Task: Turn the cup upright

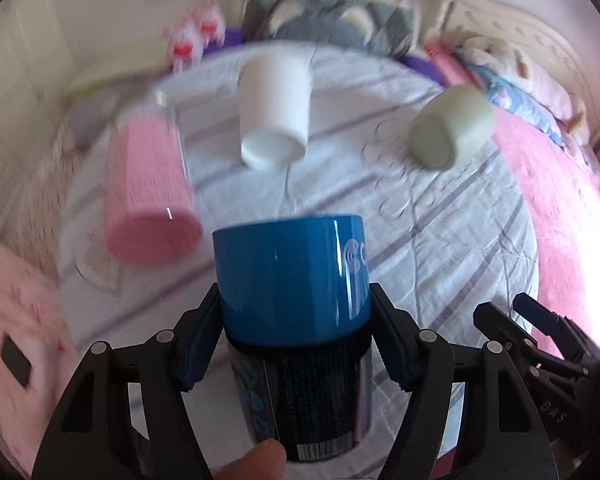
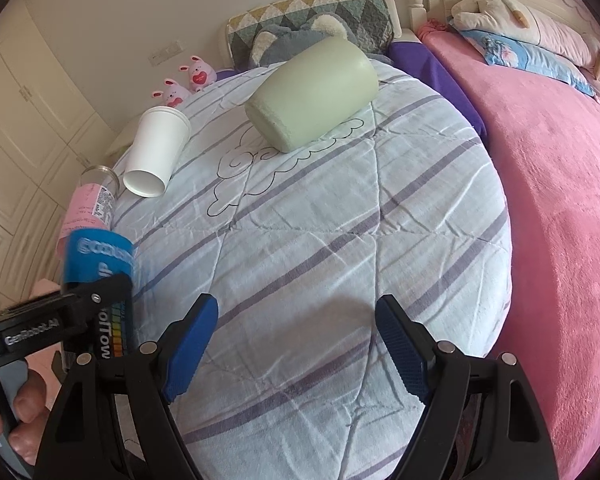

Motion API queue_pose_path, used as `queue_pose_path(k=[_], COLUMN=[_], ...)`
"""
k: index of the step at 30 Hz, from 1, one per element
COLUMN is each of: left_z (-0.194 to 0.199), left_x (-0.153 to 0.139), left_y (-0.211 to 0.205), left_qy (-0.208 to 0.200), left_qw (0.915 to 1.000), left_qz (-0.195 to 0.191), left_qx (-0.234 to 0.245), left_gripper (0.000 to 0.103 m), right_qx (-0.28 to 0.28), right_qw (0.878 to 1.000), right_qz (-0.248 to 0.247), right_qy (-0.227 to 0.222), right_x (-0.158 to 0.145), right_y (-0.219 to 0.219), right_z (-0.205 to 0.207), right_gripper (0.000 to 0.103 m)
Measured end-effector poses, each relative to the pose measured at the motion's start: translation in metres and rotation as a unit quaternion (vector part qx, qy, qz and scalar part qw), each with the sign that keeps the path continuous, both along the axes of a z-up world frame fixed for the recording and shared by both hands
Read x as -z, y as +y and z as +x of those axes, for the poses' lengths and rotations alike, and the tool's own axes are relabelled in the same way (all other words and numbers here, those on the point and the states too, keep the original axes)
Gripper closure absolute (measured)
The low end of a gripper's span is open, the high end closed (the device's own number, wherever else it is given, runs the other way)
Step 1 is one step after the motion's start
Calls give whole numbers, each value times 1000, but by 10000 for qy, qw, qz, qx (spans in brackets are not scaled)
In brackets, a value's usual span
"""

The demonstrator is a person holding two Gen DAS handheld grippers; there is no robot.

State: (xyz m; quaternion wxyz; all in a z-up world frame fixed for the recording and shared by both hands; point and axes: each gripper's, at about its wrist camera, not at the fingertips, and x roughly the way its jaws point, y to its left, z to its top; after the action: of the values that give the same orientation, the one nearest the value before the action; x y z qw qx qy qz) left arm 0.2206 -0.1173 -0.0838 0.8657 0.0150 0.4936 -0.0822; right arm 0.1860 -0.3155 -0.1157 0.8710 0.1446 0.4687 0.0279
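My left gripper (image 1: 296, 320) is shut on a blue and black cup (image 1: 292, 280), held off the striped quilt with its blue end pointing away from me. The same cup (image 2: 100, 260) shows at the left edge of the right wrist view, in the left gripper's fingers (image 2: 100, 292). My right gripper (image 2: 296, 320) is open and empty above the quilt's near part. Three more cups lie on their sides: a pink one (image 1: 148, 184) (image 2: 86, 208), a white one (image 1: 274, 108) (image 2: 156, 148) and a pale green one (image 1: 448, 128) (image 2: 316, 92).
The cups lie on a light blue striped quilt (image 2: 320, 220) on a bed. A pink blanket (image 2: 560, 180) covers the right side. Pillows and plush toys (image 2: 520, 20) are at the headboard. Small pink bunny toys (image 2: 188, 80) stand at the far left, with white cabinets behind.
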Motion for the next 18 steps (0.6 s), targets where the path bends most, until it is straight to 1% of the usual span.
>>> queue_pose_path(k=[1,4,9,11,14,18], left_z=[-3,-10,-19,-23,-27,-38], left_x=[-6,-16,-22,-23,-21,-25], left_y=[-1,0,5,6,7,8], left_qy=[-198,-616,-1033,-1119,-1122,-1193], left_qw=[9998,9978,9936,9923,9918,9903], left_qz=[49,135,223,243,241,313], left_qx=[69,212,408,476,555,632], left_gripper=[33,34,34,34,34,34], right_qx=[24,85,175,202,208,205], right_qw=[10000,10000,9998,9998,9997,9996], right_qz=[11,-12,-60,-62,-101,-155], right_qy=[-4,-16,-64,-63,-72,-141], right_x=[-1,-3,-9,-10,-12,-20], right_y=[0,0,4,6,10,15], right_z=[-1,-4,-14,-17,-22,-28], right_gripper=[21,21,21,21,21,21])
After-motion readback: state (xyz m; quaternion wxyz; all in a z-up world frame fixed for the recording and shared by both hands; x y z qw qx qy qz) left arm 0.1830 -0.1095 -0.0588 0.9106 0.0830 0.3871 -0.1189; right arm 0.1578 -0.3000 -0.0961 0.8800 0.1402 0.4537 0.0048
